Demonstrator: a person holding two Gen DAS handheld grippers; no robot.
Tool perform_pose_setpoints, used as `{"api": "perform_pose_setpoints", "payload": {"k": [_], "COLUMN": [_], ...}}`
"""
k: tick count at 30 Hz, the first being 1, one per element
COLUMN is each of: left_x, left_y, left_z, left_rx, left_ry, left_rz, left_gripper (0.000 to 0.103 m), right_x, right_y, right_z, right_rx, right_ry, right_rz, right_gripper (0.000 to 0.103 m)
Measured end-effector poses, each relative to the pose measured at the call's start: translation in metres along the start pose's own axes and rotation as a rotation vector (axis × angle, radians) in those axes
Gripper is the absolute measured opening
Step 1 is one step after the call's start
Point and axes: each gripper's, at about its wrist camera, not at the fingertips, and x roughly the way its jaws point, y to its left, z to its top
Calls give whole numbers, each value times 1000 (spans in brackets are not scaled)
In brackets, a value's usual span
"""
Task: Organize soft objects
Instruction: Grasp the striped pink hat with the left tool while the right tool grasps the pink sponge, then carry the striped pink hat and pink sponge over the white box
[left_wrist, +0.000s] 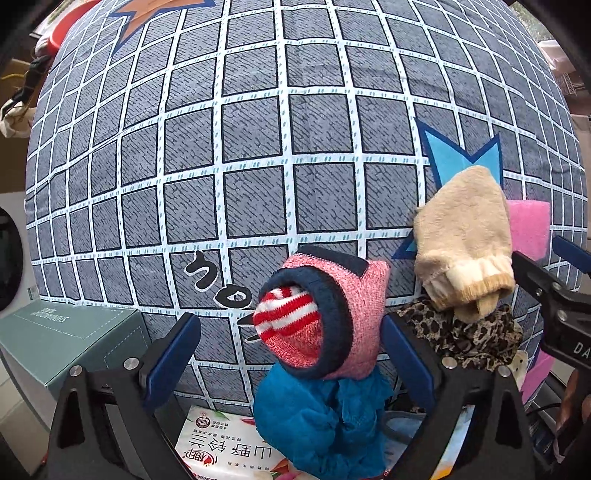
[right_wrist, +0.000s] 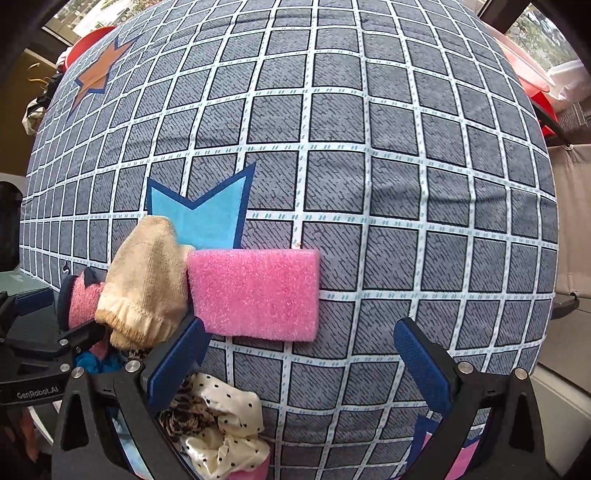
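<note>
The black gripper body (right_wrist: 31, 386) at the left edge of the right wrist view reads "GenRobot.AI". The tissue pack (left_wrist: 225, 448) carries upside-down Chinese characters and "100%". The green box (left_wrist: 66, 347) has unreadable lettering.

left wrist: looks forward, close over the knit sock (left_wrist: 325, 314); faces the grid sheet (left_wrist: 258, 147)
right wrist: close, rightward
shared: beige mitt (left_wrist: 461, 236); sponge (right_wrist: 255, 293)

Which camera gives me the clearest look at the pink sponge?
The right wrist view: the pink sponge lies whole and unobstructed there. The left wrist view shows only a sliver behind the beige mitten.
</note>
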Motion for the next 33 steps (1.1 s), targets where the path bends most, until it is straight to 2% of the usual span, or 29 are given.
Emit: {"api": "perform_pose_setpoints", "payload": {"k": [2,5,8,9,10,11,12,13,14,15,16,19,24,28,33], "left_x": [7,15,22,22,23,23,21,18,16,11,6,-12,-38,-60,-90], "left_y": [-1,-5,-20,-25,-29,-33,-36,-41,-44,-49,-50,-52,-49,-49,-64], "left_z": [0,-2,-2,-2,0,3,7,8,7,6,8,5,-1,-7,-25], "left_rx": [7,22,41,40,39,37,36,39,42,45,48,47,4,-14,1], "left_ry": [5,16,1,-1,-3,-6,-15,-26,-35,-45,-60,-120,-187,-224,-264], "left_rz": [14,-4,-14,-28,-50,-63,-61,-64,-70,-69,-63,-45,-70,-84,-84], "left_gripper": [98,93,82,74,63,61,57,51,47,42,40,39,39,39,39], "right_x": [5,10,16,16,15,14,11,7,3,0,-1,-8,-21,-27,-52], "right_y": [7,21,27,27,27,26,25,24,21,18,11,-12,-39,-64,-71], "right_z": [2,4,4,2,1,-2,-5,-6,-7,-6,-5,-8,-19,-25,-41], "right_rx": [-25,-65,-70,-66,-70,-80,-97,-111,-115,-100,-68,17,64,135,146], "right_ry": [-3,-5,14,13,6,-2,-15,-28,-36,-32,-20,-19,-49,-45,-59], "right_rz": [12,-22,-40,-39,-46,-63,-76,-77,-61,-24,20,106,153,224,249], "right_gripper": [103,103,103,102,94,90,79,62,52,29,23,23,23,23,23]}}
